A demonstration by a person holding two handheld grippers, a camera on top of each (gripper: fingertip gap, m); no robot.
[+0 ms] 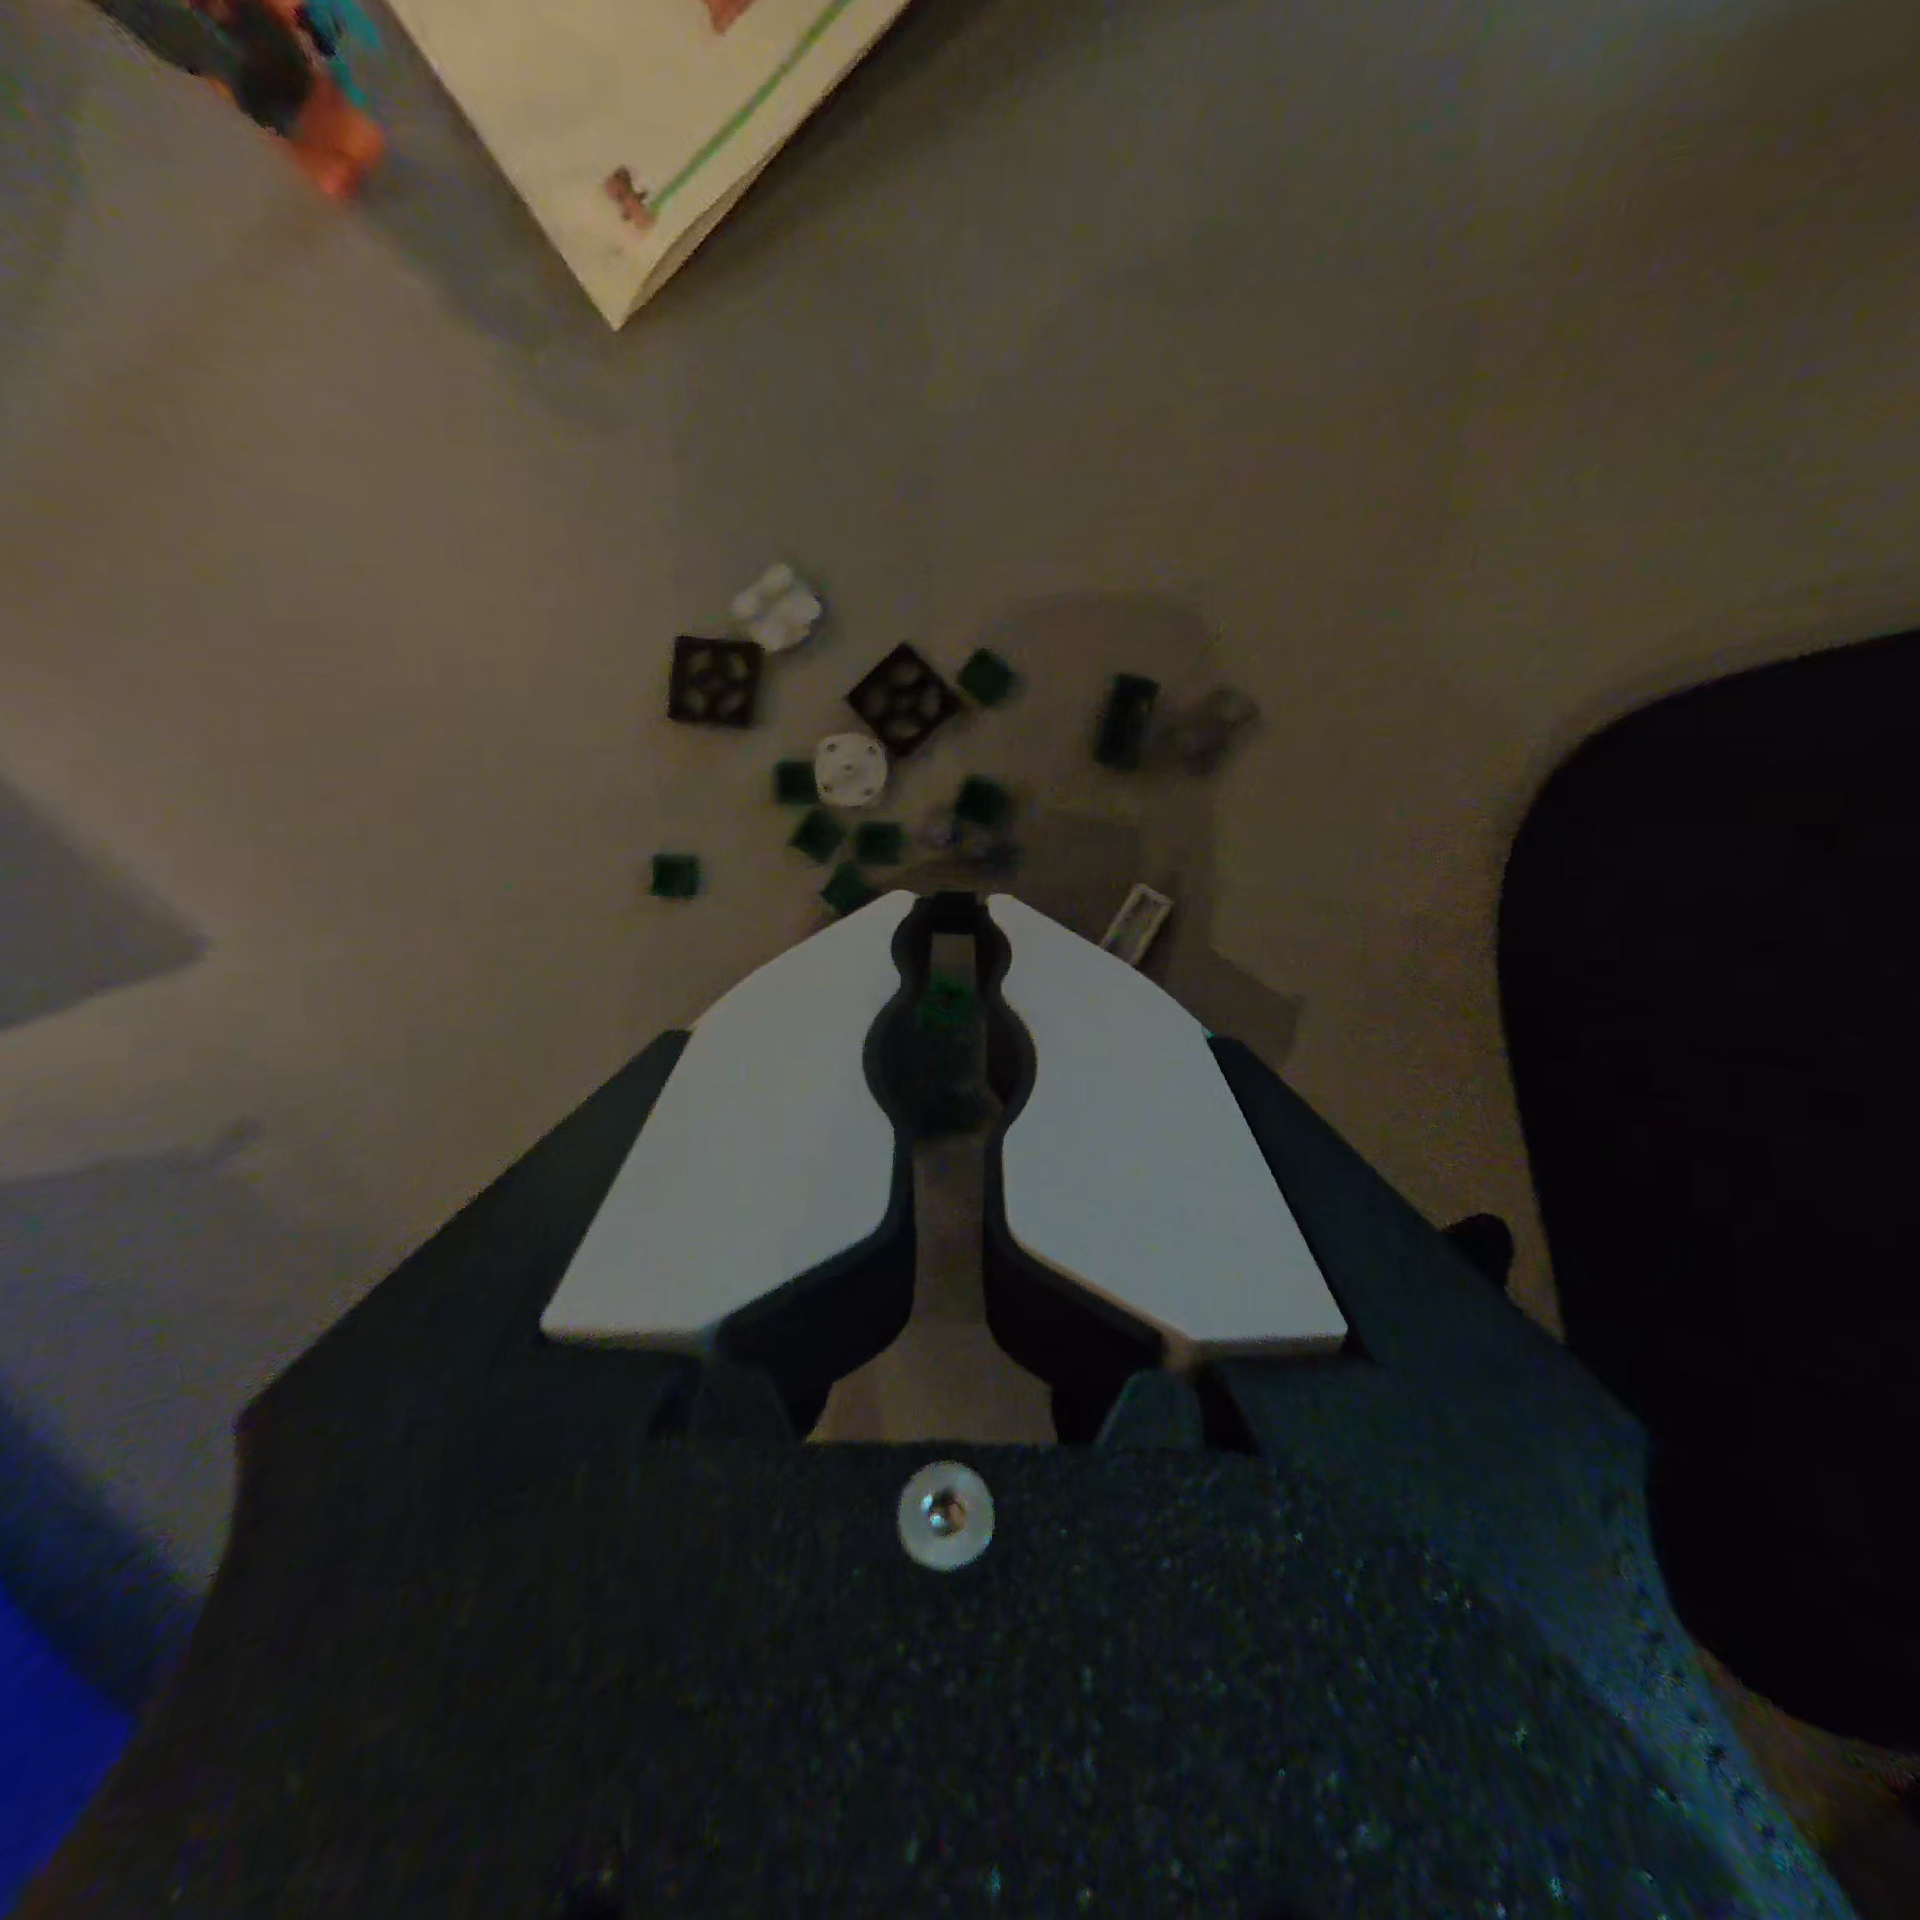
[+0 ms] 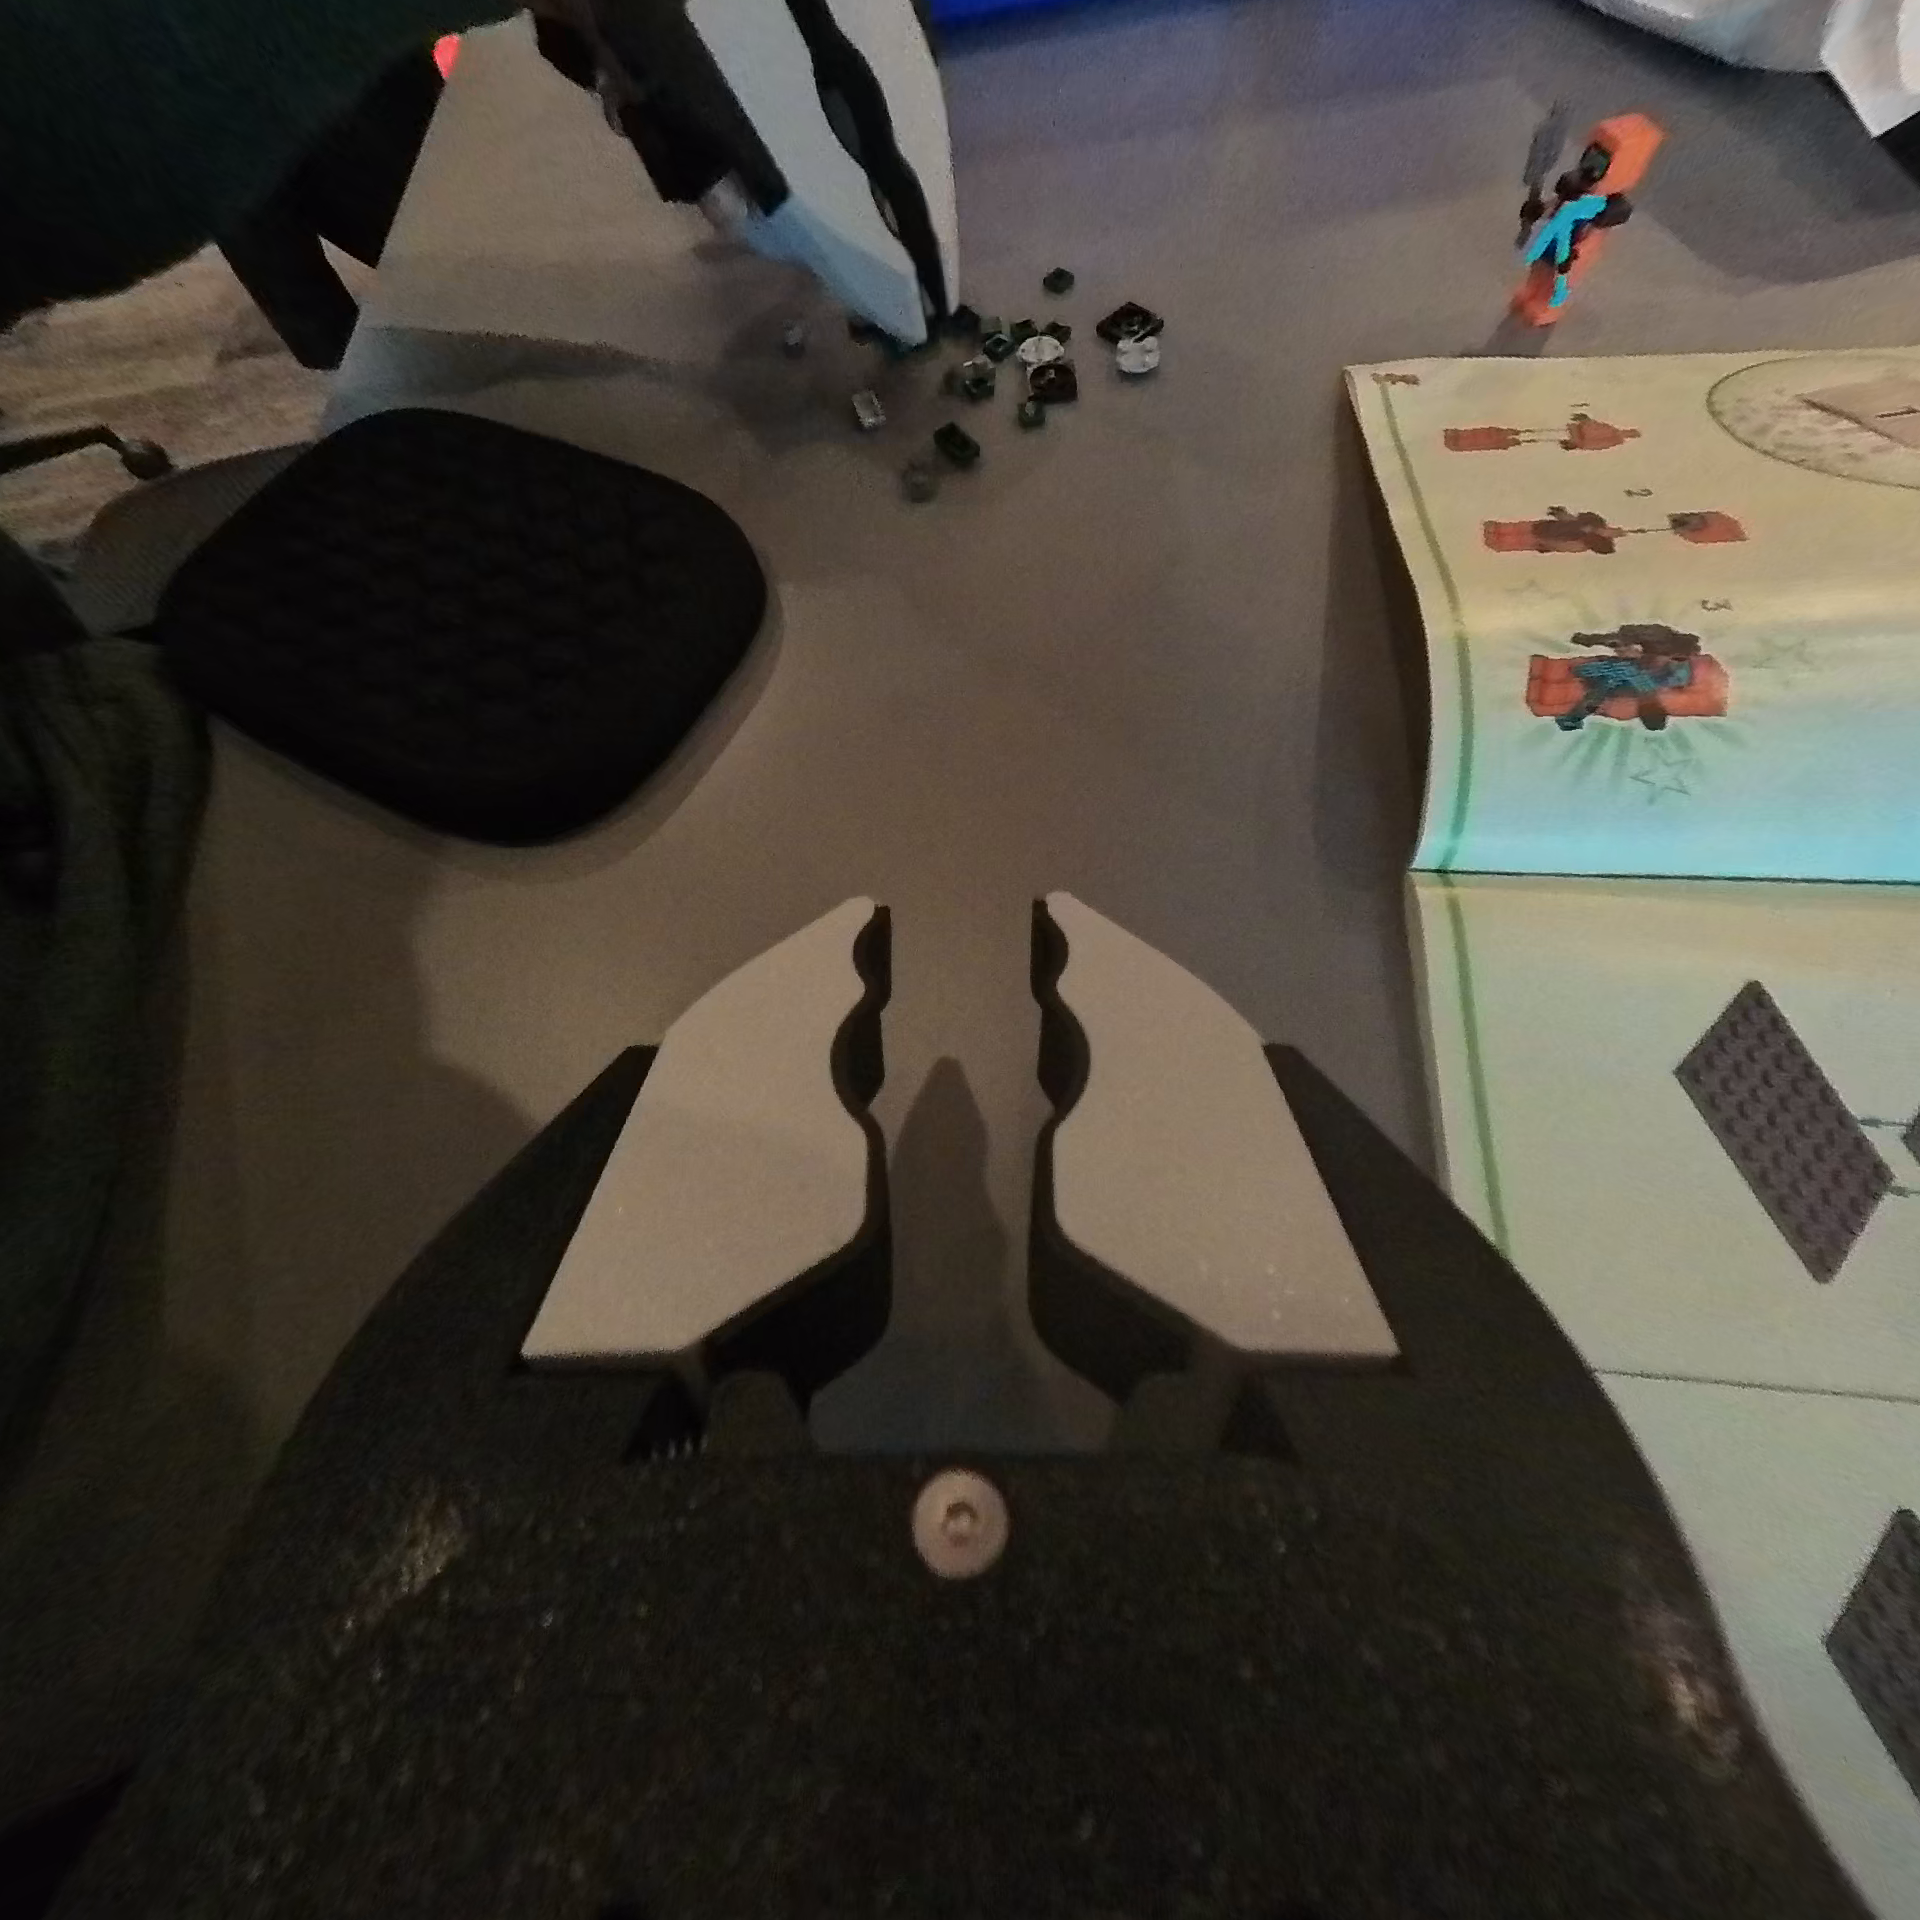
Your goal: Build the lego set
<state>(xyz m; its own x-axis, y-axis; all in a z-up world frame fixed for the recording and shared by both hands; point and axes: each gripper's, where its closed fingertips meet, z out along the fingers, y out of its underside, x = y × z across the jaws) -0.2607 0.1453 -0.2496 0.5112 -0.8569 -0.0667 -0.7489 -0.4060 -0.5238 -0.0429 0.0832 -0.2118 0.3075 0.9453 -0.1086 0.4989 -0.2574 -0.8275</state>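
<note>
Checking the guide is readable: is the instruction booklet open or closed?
Open: the instruction booklet lies spread flat on the table, printed build steps facing up.

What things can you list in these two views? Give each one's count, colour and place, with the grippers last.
Loose bricks: a dozen or more, mostly dark green, black and white, scattered mid-table.
Instruction booklet: one, pale, open, table's right side.
Small built model: one, orange and blue, beyond the booklet.
Black pad: one, left of the bricks.
Table: one, grey.
Left gripper: white fingers, shut on a small dark brick at the pile.
Right gripper: white fingers, open, empty.
</note>
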